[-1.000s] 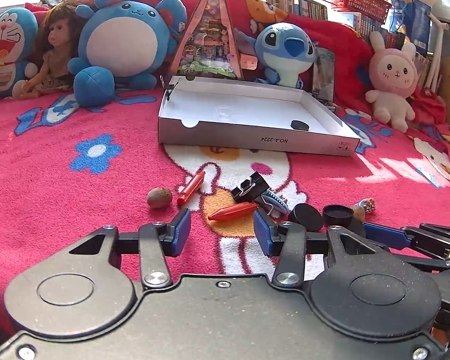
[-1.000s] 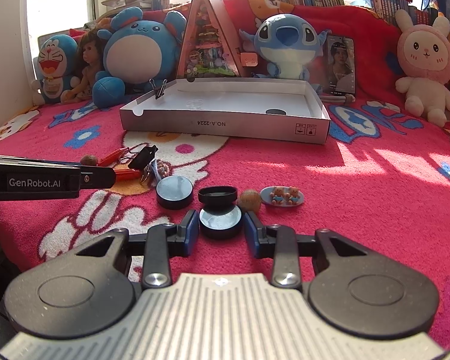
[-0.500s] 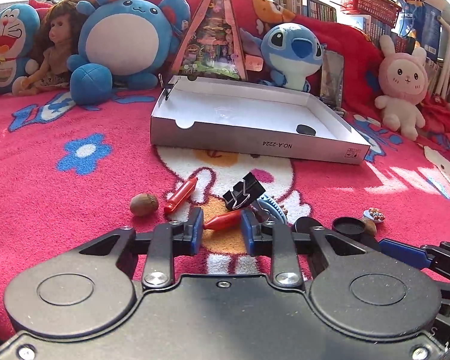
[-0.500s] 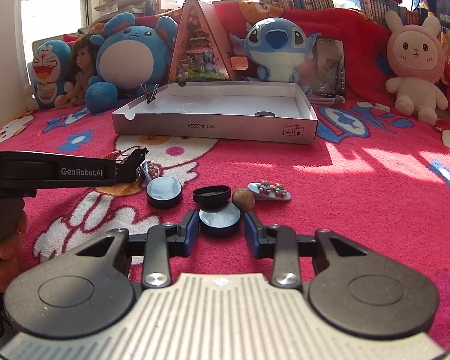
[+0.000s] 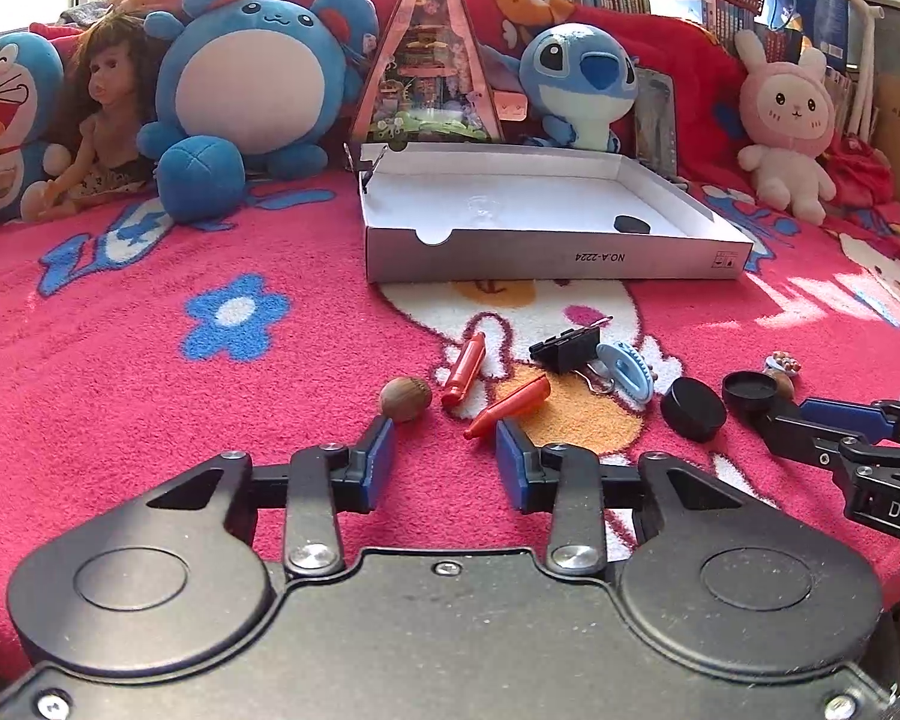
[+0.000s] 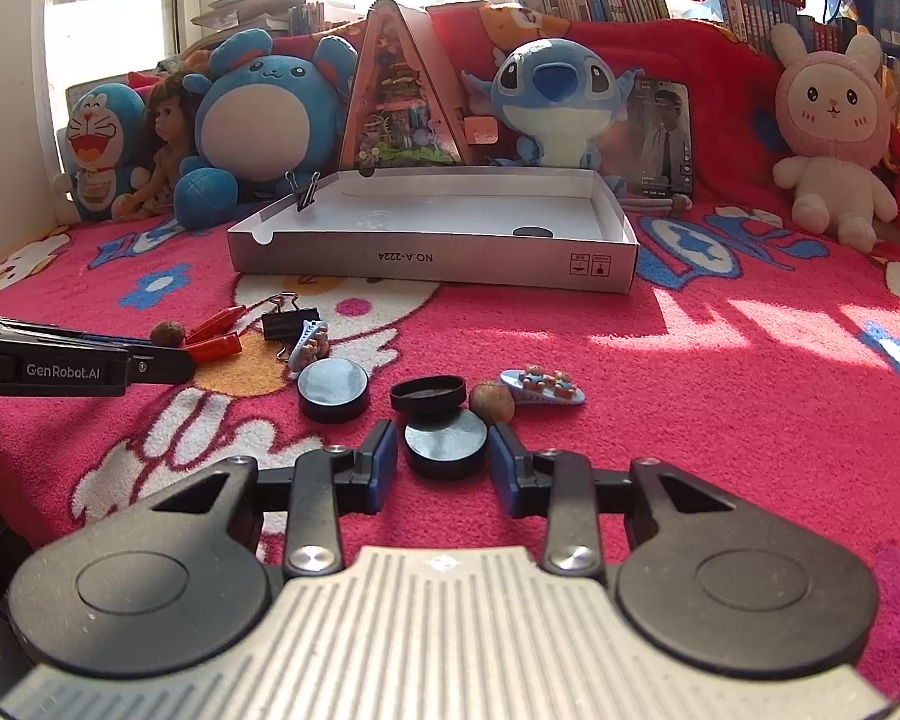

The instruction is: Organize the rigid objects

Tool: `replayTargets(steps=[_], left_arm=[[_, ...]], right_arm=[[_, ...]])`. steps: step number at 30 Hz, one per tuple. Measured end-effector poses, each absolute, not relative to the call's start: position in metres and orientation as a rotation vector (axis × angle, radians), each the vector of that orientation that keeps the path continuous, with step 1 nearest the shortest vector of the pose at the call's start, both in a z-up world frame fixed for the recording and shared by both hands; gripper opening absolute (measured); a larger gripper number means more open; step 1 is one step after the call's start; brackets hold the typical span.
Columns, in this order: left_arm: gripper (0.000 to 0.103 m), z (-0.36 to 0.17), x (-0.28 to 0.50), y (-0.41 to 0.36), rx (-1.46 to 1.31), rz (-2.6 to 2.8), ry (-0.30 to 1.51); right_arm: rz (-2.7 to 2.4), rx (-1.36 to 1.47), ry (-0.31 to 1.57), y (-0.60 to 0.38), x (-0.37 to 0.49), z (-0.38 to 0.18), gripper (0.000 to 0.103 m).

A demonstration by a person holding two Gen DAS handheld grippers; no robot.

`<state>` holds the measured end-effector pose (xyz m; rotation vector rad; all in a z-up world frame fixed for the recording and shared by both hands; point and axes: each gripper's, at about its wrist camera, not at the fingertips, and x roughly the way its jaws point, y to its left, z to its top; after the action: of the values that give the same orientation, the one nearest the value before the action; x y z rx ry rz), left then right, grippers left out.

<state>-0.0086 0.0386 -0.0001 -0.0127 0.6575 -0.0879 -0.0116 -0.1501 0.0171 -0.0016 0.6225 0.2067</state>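
Shallow grey cardboard box point(image 6: 432, 267): stands open at the far side of the pink patterned fleece blanket point(image 5: 150, 372), evidently the collecting tray; one dark round piece point(image 6: 532, 232) lies inside, and a faint clear item near it is too dim to name.

Loose rigid items, near the grippers: brown nut point(image 5: 405, 399), two red crayon-shaped sticks point(image 5: 507, 407), black binder clip point(image 5: 564, 349), pale blue hair clip point(image 5: 627, 369), black round discs point(image 6: 333, 390).

Left gripper point(image 5: 444, 459): jaws have just been opening, now stand apart with nothing between them; the nearer stick's tip lies just ahead.

Right gripper point(image 6: 444, 462): jaws bracket a black disc point(image 6: 446, 450), slivers of gap visible, so not clamped. Probably staged for pickup.

Second nut point(image 6: 492, 402): partly hidden behind the empty black cap point(image 6: 429, 393).
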Motion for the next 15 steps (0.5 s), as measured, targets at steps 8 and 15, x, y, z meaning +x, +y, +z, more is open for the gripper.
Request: replayTargets(steps=[8,15], left_arm=[[0.04,0.001,0.0,0.043,-0.009,-0.048,0.652],[0.064,0.013,-0.025,0.026,0.003,0.019,0.543]], right_arm=[[0.206,-0.005,0.622,-0.149,-0.012,0.017,0.051],[0.202,0.005,0.618,-0.148,-0.012,0.017,0.051]])
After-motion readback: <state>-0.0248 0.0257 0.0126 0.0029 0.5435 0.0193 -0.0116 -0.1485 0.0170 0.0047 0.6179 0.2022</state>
